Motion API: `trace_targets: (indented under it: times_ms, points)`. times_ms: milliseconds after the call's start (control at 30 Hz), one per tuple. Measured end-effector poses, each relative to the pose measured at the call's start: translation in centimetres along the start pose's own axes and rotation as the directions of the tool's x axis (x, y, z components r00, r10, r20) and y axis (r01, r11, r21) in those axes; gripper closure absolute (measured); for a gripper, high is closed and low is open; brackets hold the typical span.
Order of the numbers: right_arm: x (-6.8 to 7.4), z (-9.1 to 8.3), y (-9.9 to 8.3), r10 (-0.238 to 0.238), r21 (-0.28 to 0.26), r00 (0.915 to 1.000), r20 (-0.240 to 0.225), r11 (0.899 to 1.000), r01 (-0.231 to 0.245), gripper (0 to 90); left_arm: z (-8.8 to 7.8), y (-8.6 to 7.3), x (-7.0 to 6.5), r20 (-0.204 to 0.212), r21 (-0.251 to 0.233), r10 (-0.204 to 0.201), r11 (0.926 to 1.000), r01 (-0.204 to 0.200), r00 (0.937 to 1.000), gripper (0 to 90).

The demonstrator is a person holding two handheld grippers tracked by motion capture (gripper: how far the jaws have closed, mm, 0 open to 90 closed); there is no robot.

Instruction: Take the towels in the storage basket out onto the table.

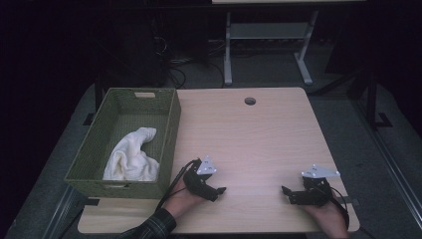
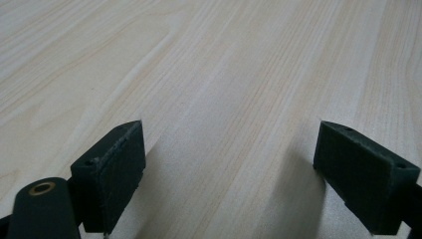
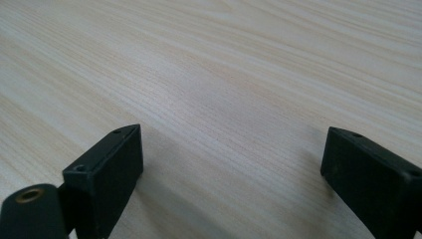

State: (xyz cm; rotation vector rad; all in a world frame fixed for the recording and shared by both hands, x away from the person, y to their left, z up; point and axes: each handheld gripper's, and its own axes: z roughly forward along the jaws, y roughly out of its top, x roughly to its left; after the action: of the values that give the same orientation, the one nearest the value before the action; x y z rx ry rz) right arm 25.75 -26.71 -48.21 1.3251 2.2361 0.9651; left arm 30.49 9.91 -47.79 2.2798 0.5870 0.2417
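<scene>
Both hands [image 1: 186, 196] low, fingers [image 2: 117, 169] apart

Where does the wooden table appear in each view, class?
High view: table centre frame, green basket at its left edge.
Left gripper view: beneath and beyond the open left hand-held gripper.
Right gripper view: likewise, past the open right hand-held gripper.
Shared landmark: pale wood grain.

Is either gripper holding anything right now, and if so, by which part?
Nothing is held. The left gripper and right gripper both rest open over the bare light wooden table, with nothing between their jaws.
</scene>
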Motion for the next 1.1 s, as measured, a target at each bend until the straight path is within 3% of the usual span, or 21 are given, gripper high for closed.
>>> trace_targets:
  times_ms: [433, 700, 800, 900, 1100]
  points:
    - [0.0, 0.1, 0.1, 0.002, 0.003, 1.0, -0.004, 1.0, -0.002, 8.5, -0.3, 0.2, 0.4, -0.009, 0.032, 0.013, 0.9994, -0.013, 0.9999, 12.6]
    - [-0.1, 0.1, 0.1, -0.005, 0.003, 1.0, -0.005, 1.0, 0.005, 8.1, -0.5, 0.3, 0.8, -0.012, 0.042, -0.014, 0.999, 0.015, 0.9998, 12.8]
    - [-0.1, 0.1, 0.1, -0.003, 0.003, 1.0, -0.006, 1.0, 0.003, 8.1, -0.8, 0.5, 0.8, -0.034, 0.03, -0.003, 0.9995, 0.004, 0.9994, 13.0]
    - [-0.1, 0.2, 0.2, -0.007, 0.0, 0.9999, -0.007, 1.0, 0.007, 7.7, -0.9, 0.4, 0.8, -0.031, 0.055, 0.009, 0.9985, -0.008, 0.9995, 12.9]
    - [-0.1, 0.2, 0.2, -0.009, 0.002, 0.9999, -0.007, 1.0, 0.009, 7.4, -1.4, 0.5, 0.6, -0.028, 0.042, 0.004, 0.9991, -0.002, 0.9996, 12.9]
